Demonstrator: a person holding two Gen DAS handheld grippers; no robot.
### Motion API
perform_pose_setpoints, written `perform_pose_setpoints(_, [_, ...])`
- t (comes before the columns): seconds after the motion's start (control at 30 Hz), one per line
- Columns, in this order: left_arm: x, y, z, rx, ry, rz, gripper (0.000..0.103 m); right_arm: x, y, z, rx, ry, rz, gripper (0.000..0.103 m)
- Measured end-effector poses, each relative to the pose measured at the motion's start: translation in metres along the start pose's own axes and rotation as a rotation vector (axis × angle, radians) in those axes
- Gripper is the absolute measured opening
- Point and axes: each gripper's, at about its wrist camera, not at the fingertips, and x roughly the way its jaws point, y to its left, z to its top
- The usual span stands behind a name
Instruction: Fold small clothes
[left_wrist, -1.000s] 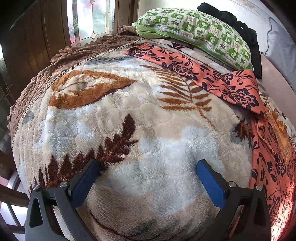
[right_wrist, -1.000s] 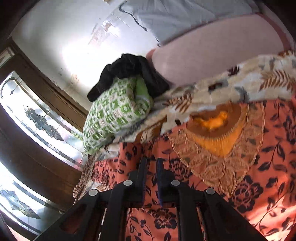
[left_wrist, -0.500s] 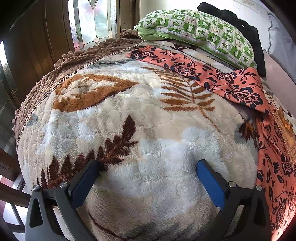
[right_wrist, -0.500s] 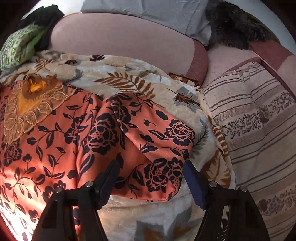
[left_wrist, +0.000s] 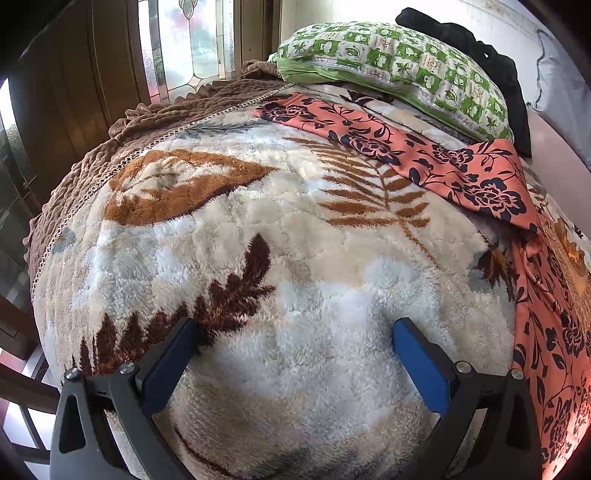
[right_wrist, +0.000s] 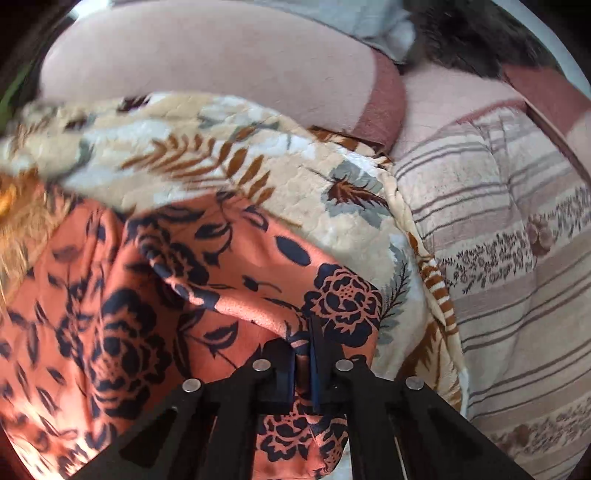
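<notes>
The right hand-held gripper is closed on a fold of the orange floral garment, its 2 fingers pinching the cloth near that edge; the frame is blurred, so how much cloth sits between them is unclear. The left hand-held gripper hangs wide open above the plush leaf-print blanket, holding nothing. The garment lies spread across the blanket, one sleeve reaching toward the green patterned pillow.

A plush leaf-patterned blanket fills the left wrist view, with a green-and-white checked pillow at one o'clock and a black cloth behind it. A striped, flower-banded cover lies at three o'clock in the right wrist view.
</notes>
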Motion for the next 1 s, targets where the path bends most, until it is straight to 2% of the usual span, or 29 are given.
perform_pose_setpoints(0.07, [0.0,0.001,0.0,-0.002,-0.002,-0.003,0.103,-0.013,-0.02,0.007,0.15,-0.02,0.094,0.005])
perform_pose_setpoints(0.13, [-0.001,0.002,0.0,-0.008,-0.004,-0.011,0.103,-0.027,-0.029,0.012,0.235,-0.039,0.161,0.005])
perform_pose_setpoints(0.2, [-0.002,0.004,0.0,-0.021,-0.006,-0.027,0.103,-0.046,-0.031,0.018,0.29,-0.078,0.233,0.005])
perform_pose_setpoints(0.27, [-0.002,0.006,0.0,-0.034,-0.008,-0.039,0.103,-0.072,-0.02,0.025,0.293,-0.133,0.284,0.005])
perform_pose_setpoints(0.47, [-0.005,0.012,0.001,-0.064,-0.013,-0.08,0.103,-0.175,0.055,0.038,0.235,-0.341,0.474,0.005])
perform_pose_setpoints(0.6, [-0.006,0.016,0.002,-0.083,-0.015,-0.101,0.103,-0.225,0.129,0.02,0.209,-0.416,0.615,0.005])
perform_pose_setpoints(0.67, [-0.006,0.017,0.002,-0.087,-0.015,-0.109,0.103,-0.223,0.175,0.005,0.186,-0.385,0.724,0.009])
perform_pose_setpoints(0.7, [-0.006,0.017,0.002,-0.09,-0.014,-0.114,0.103,-0.212,0.205,-0.004,0.135,-0.319,0.757,0.014])
perform_pose_setpoints(0.73, [-0.007,0.018,0.002,-0.092,-0.013,-0.119,0.103,-0.196,0.236,-0.015,0.071,-0.222,0.786,0.033])
perform_pose_setpoints(0.77, [-0.007,0.019,0.002,-0.094,-0.012,-0.125,0.103,-0.178,0.265,-0.029,0.003,-0.126,0.796,0.071])
perform_pose_setpoints(0.8, [-0.008,0.02,0.002,-0.096,-0.011,-0.132,0.103,-0.162,0.288,-0.046,-0.051,-0.058,0.783,0.079])
perform_pose_setpoints(0.83, [-0.009,0.021,0.002,-0.099,-0.007,-0.14,0.103,-0.149,0.301,-0.063,-0.087,-0.013,0.76,0.078])
perform_pose_setpoints(0.9, [-0.011,0.023,0.002,-0.105,-0.001,-0.154,0.103,-0.137,0.302,-0.09,-0.074,0.028,0.779,0.078])
perform_pose_setpoints(1.0, [-0.016,0.02,0.005,-0.102,0.021,-0.174,0.103,-0.141,0.267,-0.104,0.018,-0.002,0.815,0.078])
